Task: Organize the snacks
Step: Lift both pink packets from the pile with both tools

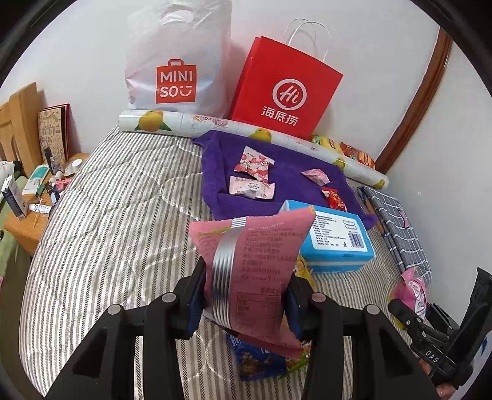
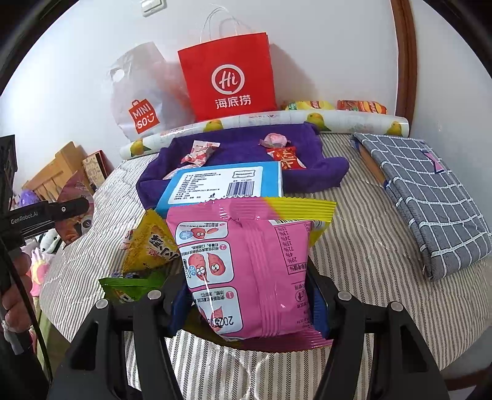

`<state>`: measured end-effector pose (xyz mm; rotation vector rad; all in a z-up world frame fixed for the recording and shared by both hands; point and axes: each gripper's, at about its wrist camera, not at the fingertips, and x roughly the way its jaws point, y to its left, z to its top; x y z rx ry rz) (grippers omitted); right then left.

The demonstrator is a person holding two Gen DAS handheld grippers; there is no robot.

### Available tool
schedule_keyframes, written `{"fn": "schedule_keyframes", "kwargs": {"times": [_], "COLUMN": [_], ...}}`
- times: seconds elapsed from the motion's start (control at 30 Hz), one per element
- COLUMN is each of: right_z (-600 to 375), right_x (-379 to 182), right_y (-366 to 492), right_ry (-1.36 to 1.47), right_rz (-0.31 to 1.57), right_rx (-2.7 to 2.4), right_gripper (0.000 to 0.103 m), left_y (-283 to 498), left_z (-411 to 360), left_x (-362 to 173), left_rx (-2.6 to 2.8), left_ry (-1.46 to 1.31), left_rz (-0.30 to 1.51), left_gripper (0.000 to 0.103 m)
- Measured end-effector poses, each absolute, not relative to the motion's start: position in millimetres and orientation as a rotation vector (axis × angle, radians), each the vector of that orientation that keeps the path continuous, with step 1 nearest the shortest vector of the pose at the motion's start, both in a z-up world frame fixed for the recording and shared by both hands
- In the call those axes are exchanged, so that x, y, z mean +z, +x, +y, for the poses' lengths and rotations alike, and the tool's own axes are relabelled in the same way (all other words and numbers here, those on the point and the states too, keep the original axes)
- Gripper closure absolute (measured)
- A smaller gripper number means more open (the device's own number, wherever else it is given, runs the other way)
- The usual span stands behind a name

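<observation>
Snack packets, two of them, lifted clear of the striped quilt (image 1: 107, 221): dusky pink packet (image 1: 252, 270) with a silver seam clenched in the left gripper (image 1: 244, 303), brighter pink sweet-potato packet (image 2: 246, 277) clenched in the right gripper (image 2: 249, 304), each squeezed between blue pads. Judged roughly midway: small wrapped candies (image 1: 252, 175) already laid out on the purple towel (image 1: 215, 154) with a blue box (image 1: 335, 237) at its near edge, yet a loose heap left on the quilt, namely a yellow packet (image 2: 150, 243), a green packet (image 2: 132, 286) and a dark blue one (image 1: 255, 360) under the left grip. Still to be placed: both held packets plus that heap. Shown only from the left wrist: a cluttered bedside table (image 1: 40, 190) and the dark blue packet. Shown only from the right wrist: the checked grey cloth bundle (image 2: 430, 197) in full, a wall switch (image 2: 152, 6), the green packet. Common to both: red paper bag (image 2: 227, 77), white MINISO bag (image 1: 178, 61), lemon-print roll (image 1: 190, 121).
</observation>
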<state>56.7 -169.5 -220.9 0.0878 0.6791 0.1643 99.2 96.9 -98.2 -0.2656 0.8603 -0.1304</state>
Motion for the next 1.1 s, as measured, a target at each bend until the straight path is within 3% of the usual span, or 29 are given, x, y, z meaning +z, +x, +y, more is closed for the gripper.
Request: {"fn": "schedule_keyframes", "kwargs": {"times": [1.1], "right_z": [-180.0], "right_x": [-223.1], "right_y": [44.7], "right_ry": [0.145], "right_rz": [0.708], "right_rx": [0.169], "right_gripper": [0.04], "left_y": [89.5], "left_z": [41.6], "left_x": [-93.4], "left_rx": [-0.241], "left_ry": [-0.239], "left_rz": [0.857], "left_gripper": [0.061]}}
